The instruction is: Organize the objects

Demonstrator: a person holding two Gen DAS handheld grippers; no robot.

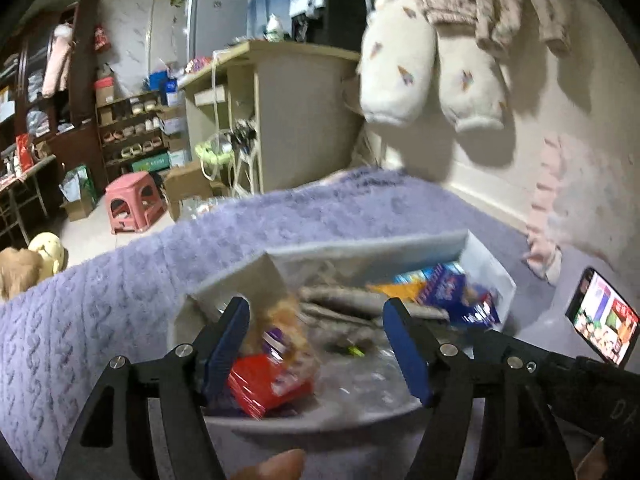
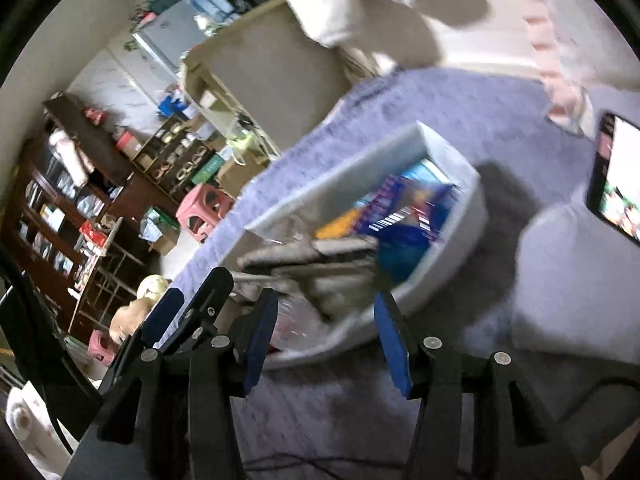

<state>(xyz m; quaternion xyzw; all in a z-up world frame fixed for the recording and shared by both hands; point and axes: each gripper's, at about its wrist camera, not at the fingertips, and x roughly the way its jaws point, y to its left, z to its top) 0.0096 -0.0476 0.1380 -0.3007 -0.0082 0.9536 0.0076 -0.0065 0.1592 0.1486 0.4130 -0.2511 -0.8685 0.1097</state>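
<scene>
Your white rectangular plastic bin (image 1: 486, 258) sits on the lilac knitted blanket (image 1: 100, 300), w/ a red snack packet (image 1: 266, 384), grey folded cloth (image 1: 344, 300) & blue printed packets (image 1: 460, 292) inside. Left gripper (image 1: 316, 344) fingers spread, nothing pinched. Right gripper (image 2: 324, 340) also spread, empty, over bin's near rim.

Both fisheye views show strong barrel distortion, with black vignetting in the corners. Lighting is hard and frontal: garments cast sharp shadows on the wall (image 1: 568, 92). The white bin (image 2: 476, 216) and its contents are motion-blurred (heavier in the right wrist view). The phone screen (image 2: 624, 184) is overexposed. The background room is dim.
</scene>
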